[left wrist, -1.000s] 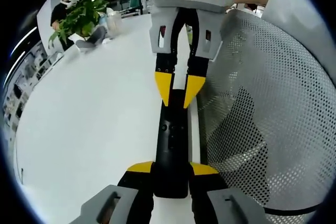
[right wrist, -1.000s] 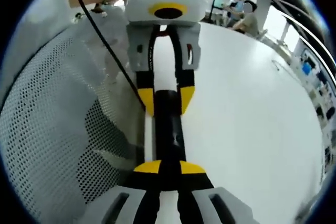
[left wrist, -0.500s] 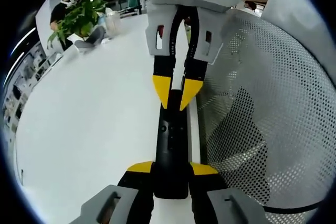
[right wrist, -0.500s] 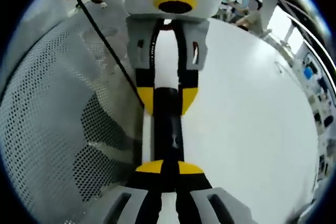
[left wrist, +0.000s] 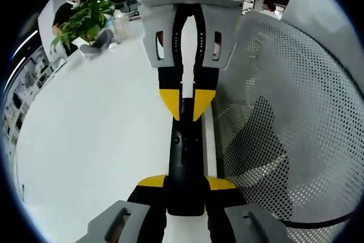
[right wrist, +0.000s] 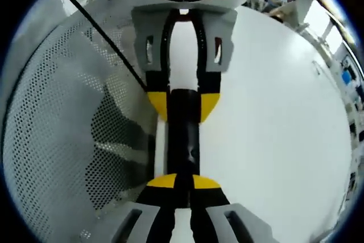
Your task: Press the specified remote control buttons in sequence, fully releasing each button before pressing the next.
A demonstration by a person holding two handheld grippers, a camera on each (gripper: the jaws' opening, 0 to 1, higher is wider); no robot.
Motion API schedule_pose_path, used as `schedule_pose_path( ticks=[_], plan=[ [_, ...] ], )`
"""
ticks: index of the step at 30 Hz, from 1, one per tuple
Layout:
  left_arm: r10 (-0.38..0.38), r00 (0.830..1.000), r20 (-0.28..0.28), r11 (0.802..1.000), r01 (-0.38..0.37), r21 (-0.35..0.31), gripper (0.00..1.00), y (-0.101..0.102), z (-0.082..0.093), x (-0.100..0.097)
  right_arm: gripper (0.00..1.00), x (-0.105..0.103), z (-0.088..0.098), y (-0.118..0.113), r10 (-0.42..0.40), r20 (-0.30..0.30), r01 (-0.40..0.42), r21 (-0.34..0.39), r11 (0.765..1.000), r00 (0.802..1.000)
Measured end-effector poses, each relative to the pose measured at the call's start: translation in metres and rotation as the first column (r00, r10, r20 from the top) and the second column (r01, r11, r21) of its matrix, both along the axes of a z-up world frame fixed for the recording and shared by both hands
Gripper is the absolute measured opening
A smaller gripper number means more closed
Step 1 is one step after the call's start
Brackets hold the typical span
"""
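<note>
A long black remote control (left wrist: pixel 185 152) is held above the white table (left wrist: pixel 96 129), with my left gripper (left wrist: pixel 186 183) shut on its near end. My right gripper (left wrist: pixel 186 103) comes in from the top of the left gripper view, its yellow tips close together over the remote's far part. In the right gripper view, my right gripper (right wrist: pixel 183 181) is shut with its tips at the remote (right wrist: pixel 185 140). The left gripper (right wrist: pixel 184 105) clamps the remote's other end there. Whether a button is pressed down is hidden by the tips.
A white perforated mesh surface (left wrist: pixel 284 112) curves beside the remote, also seen as mesh (right wrist: pixel 62 112). A potted plant (left wrist: pixel 85 18) and a seated person sit at the table's far end. A black cable (right wrist: pixel 114 49) runs over the mesh.
The right gripper has moved closer along the remote toward the left gripper, so each looms larger in the other's view. The left gripper still holds the remote.
</note>
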State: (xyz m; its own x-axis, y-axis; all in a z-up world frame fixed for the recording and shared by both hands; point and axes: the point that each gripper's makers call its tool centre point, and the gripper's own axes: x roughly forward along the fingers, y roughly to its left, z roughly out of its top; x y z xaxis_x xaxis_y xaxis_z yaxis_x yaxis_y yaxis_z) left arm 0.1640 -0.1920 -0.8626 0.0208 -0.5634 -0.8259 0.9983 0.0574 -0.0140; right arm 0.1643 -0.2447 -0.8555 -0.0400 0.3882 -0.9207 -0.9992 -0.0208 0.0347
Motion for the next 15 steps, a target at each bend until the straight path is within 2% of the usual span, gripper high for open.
schedule_pose_path(
  ticks=[2,3,4,8,12,15],
  plan=[
    [0.003,1.0,0.0,1.0,-0.003,-0.001,0.25,0.0,0.0,-0.0001,0.05,0.0001,0.001,-0.0005,0.002,0.019,-0.003,0.057,0.998,1.0],
    [0.004,1.0,0.0,1.0,-0.004,-0.003,0.25,0.0,0.0001,0.0,0.05,-0.0001,0.0024,-0.0004,-0.007,0.038,0.003,0.114,0.993,0.999],
    [0.005,1.0,0.0,1.0,-0.005,-0.004,0.25,0.0001,0.0,0.0,0.04,0.0003,0.0031,-0.0007,-0.058,0.031,0.052,0.167,0.985,0.998],
    [0.007,1.0,0.002,1.0,-0.007,-0.009,0.25,0.0001,0.0003,-0.0004,0.05,-0.0006,0.0048,-0.0014,-0.091,0.027,0.081,0.276,0.958,0.995],
    [0.005,1.0,0.001,1.0,-0.005,-0.008,0.25,0.0,0.0003,-0.0005,0.04,-0.0003,0.0051,-0.0005,-0.106,0.019,0.096,0.289,0.953,0.994],
    [0.004,1.0,0.001,1.0,-0.004,-0.006,0.25,-0.0001,0.0,-0.0005,0.05,-0.0012,0.0046,0.0009,-0.084,0.042,0.069,0.278,0.958,0.996]
  ],
)
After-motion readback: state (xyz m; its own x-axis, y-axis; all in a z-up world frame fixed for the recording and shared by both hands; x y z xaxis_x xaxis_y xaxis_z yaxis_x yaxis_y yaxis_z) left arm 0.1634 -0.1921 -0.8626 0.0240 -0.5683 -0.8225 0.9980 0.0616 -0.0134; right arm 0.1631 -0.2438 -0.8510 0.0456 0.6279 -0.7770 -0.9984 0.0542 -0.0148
